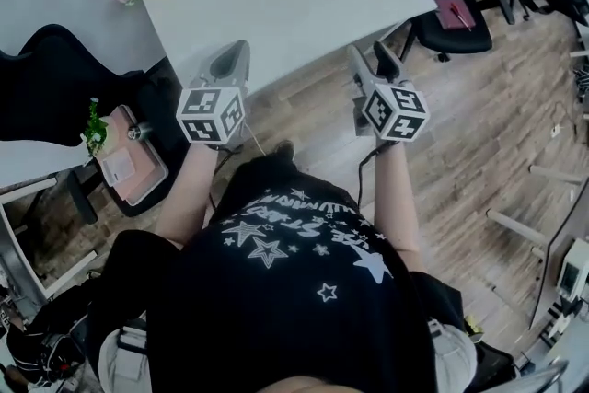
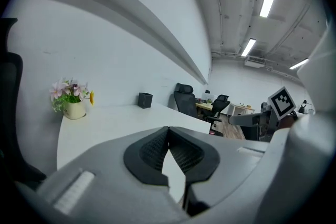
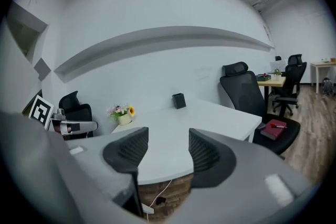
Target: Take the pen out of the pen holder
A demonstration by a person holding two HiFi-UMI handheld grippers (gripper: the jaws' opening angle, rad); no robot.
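The pen holder (image 3: 179, 100) stands far back on the desk (image 3: 210, 118), at 12 o'clock. The left gripper (image 2: 168, 131) has its fingers (image 2: 152, 149) pressed together, empty. The right gripper (image 3: 167, 139) has them wide, so reach that one in slowly.

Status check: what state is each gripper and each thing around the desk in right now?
left gripper, shut, empty.
right gripper, open, empty.
pen holder, upright on the table, untouched; pen not discernible.
flower pot, upright on the table.
red book, closed, flat on the chair seat.
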